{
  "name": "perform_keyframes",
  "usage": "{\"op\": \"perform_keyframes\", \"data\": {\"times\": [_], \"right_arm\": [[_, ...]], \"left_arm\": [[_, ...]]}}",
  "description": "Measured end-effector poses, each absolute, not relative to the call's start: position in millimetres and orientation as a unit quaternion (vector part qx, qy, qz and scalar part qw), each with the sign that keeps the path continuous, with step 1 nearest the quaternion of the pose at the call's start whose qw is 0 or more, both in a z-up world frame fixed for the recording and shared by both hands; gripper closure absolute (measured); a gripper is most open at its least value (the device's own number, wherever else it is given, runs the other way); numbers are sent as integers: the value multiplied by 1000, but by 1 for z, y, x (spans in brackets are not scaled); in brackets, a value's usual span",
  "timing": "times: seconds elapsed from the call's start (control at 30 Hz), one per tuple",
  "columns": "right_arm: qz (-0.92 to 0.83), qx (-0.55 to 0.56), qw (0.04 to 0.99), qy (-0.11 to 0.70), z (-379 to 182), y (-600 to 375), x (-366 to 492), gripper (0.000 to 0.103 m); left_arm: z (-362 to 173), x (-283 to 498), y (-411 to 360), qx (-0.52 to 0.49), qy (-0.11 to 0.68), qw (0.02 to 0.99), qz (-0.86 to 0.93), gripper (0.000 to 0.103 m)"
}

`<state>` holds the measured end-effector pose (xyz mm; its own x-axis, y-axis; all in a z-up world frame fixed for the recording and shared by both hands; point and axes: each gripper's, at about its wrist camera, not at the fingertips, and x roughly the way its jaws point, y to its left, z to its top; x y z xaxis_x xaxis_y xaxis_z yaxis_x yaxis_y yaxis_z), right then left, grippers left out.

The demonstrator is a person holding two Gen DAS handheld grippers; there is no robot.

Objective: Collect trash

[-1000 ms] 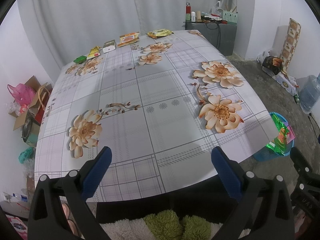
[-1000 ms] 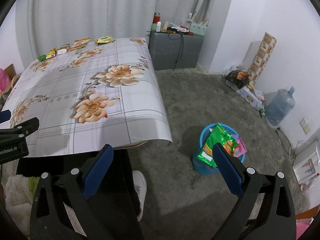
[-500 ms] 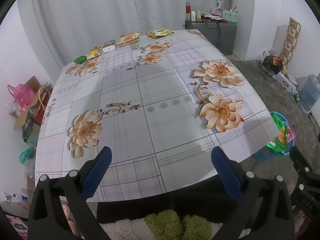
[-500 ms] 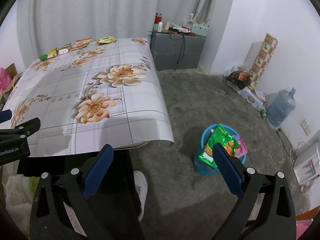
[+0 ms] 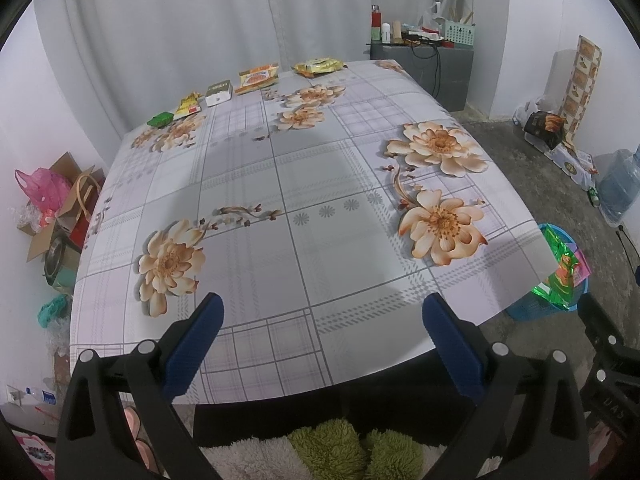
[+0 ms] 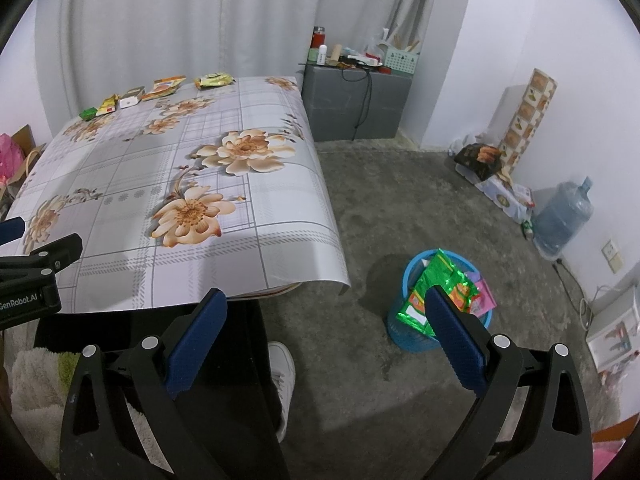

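Observation:
Several pieces of trash lie in a row along the table's far edge: a green packet [image 5: 160, 119], a yellow-red wrapper [image 5: 188, 105], a white box [image 5: 219, 91], an orange packet [image 5: 258, 77] and a yellow bag [image 5: 319, 66]. My left gripper [image 5: 322, 310] is open over the near table edge, holding nothing. My right gripper [image 6: 326, 306] is open too, off the table's right side above the floor. A blue basket [image 6: 438, 304] on the floor holds green and pink wrappers; the same basket [image 5: 558, 280] shows in the left wrist view.
The table [image 5: 304, 200] wears a floral cloth. A grey cabinet [image 6: 356, 102] with bottles stands behind it. A water jug [image 6: 564, 216] and bags sit by the right wall. Boxes and a pink bag [image 5: 44, 192] lie left of the table. A person's white shoe [image 6: 282, 376] is below.
The right wrist view has swung slightly left and toward the basket, which now sits closer to the right finger. The left gripper has barely moved.

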<state>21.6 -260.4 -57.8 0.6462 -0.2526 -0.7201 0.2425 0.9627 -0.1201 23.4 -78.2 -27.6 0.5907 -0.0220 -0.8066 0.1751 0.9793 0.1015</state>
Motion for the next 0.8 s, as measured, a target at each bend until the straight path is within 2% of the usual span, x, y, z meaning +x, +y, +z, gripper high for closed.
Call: {"op": "perform_keyframes", "data": {"times": [0.8], "right_arm": [[-139,-6,907,397,-58,-257,22,8]], "left_arm": [[-26,24,-81,86,450,887,-55,6]]}}
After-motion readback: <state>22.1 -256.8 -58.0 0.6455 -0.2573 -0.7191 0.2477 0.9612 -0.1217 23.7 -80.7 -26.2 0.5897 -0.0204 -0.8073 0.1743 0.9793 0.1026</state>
